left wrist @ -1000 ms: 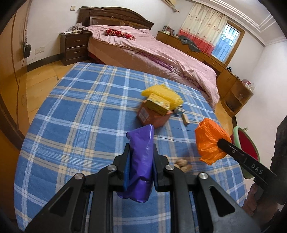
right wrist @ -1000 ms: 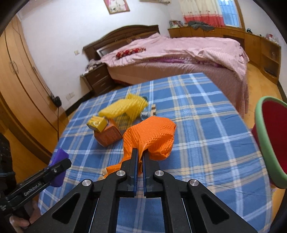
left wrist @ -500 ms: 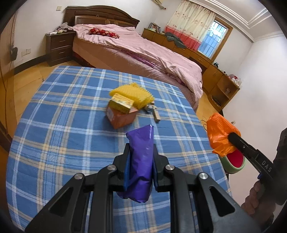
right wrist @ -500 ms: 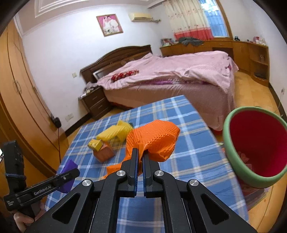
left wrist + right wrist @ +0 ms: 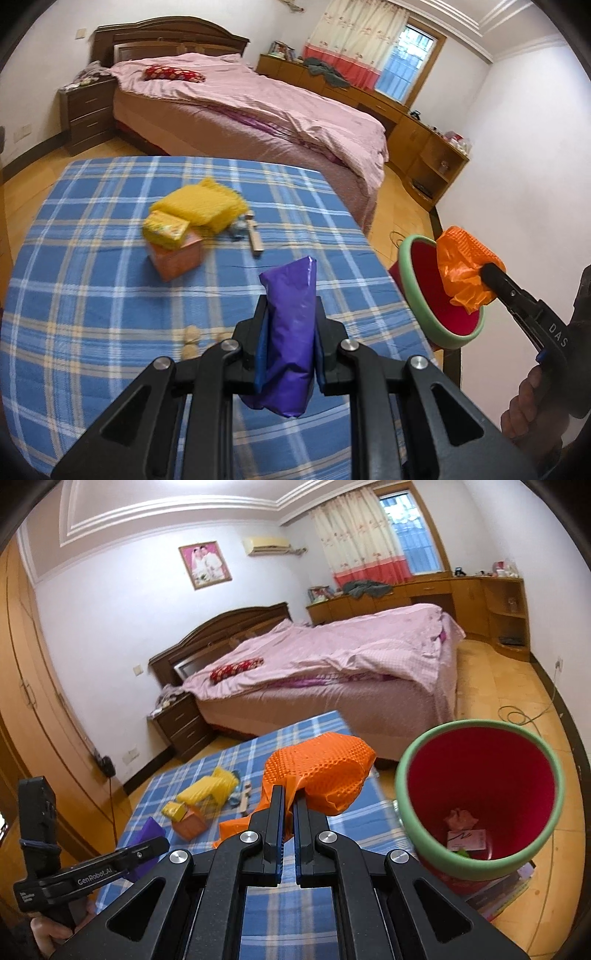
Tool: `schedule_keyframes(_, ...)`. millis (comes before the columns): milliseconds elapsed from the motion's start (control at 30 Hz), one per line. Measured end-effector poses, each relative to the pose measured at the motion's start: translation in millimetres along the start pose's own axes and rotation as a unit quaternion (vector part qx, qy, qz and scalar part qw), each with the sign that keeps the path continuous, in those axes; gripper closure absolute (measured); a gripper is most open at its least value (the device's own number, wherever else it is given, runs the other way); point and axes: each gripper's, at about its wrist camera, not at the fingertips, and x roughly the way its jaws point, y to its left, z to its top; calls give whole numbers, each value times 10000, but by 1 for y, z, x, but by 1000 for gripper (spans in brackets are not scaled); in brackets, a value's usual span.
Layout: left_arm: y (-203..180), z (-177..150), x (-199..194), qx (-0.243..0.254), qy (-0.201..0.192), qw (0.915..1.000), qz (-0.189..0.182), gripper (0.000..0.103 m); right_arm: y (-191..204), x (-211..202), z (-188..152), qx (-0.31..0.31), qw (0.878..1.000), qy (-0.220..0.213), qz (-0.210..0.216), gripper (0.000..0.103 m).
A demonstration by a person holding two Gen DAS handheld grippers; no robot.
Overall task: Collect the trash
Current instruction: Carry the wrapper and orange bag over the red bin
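My left gripper (image 5: pixel 290 314) is shut on a purple plastic wrapper (image 5: pixel 290 332) and holds it above the blue plaid table (image 5: pixel 92 314). My right gripper (image 5: pixel 290 797) is shut on an orange textured bag (image 5: pixel 321 768), held off the table's right edge beside the red bin with a green rim (image 5: pixel 480 794). From the left wrist view the orange bag (image 5: pixel 465 273) hangs in front of the bin's mouth (image 5: pixel 424 280). The bin holds some paper scraps. A yellow mesh bag (image 5: pixel 203 203), a yellow box (image 5: pixel 166 229) and an orange box (image 5: pixel 177 258) lie on the table.
A small wooden block (image 5: pixel 255 240) and nutshells (image 5: pixel 192 338) lie on the table. A pink bed (image 5: pixel 258 110) stands behind the table, a nightstand (image 5: pixel 88 114) to its left. Low wooden cabinets (image 5: pixel 424 147) line the right wall.
Both grippers have swung right towards the bin. The orange bag has gone from over the table to beside the bin's mouth. The bin looms larger in the right wrist view.
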Motion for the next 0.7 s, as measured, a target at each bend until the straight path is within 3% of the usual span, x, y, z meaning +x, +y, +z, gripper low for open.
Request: schedule_keyframes(700, -120, 20, 64, 1065, 324, 9913, -699, 84, -90, -29, 12, 681, 9944, -390, -704, 99)
